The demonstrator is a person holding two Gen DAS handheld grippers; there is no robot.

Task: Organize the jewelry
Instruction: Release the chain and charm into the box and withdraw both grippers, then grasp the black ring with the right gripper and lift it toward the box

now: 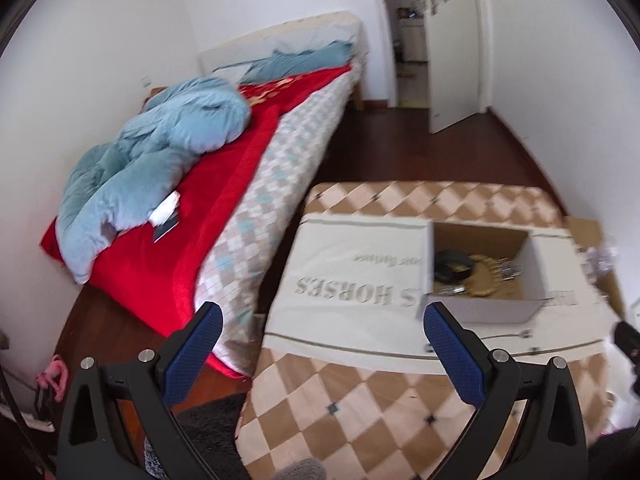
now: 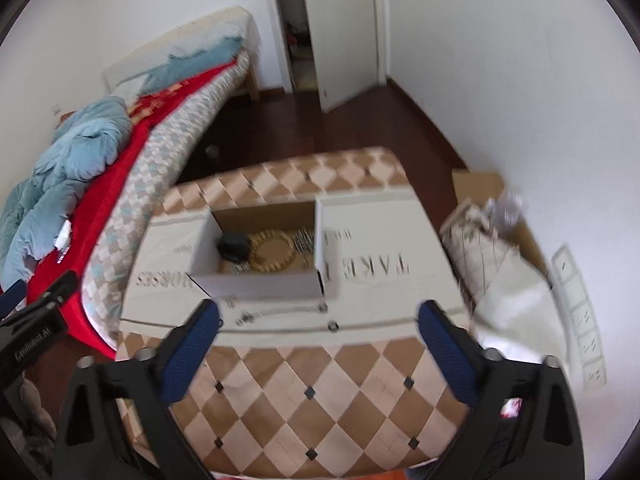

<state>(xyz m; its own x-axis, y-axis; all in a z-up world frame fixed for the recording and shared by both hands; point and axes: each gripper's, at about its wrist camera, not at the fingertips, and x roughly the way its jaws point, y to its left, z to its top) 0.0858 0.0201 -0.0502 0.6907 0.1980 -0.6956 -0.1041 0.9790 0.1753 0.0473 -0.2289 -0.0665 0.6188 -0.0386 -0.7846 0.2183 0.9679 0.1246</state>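
Observation:
A small open cardboard box [image 2: 260, 280] [image 1: 484, 310] stands on a white printed mat [image 2: 380, 292] on the checkered table [image 2: 312, 392]. Inside lie a gold beaded necklace [image 2: 274, 258] [image 1: 486, 276], a black item [image 2: 232, 246] [image 1: 452, 264] and silver pieces [image 2: 304, 242]. A thin silver chain [image 2: 280, 312] and a small ring [image 2: 332, 325] lie on the mat in front of the box. My right gripper [image 2: 318, 320] is open and empty, above the table's near part, just short of the chain. My left gripper [image 1: 324, 320] is open and empty, left of the box over the mat's edge.
A bed [image 1: 224, 168] with a red blanket and blue duvet [image 1: 160, 152] stands left of the table. A cardboard carton with cloth and clutter [image 2: 504, 248] sits right of the table by the wall. An open door [image 2: 344, 32] is at the back. Dark wood floor [image 2: 304, 128] lies beyond.

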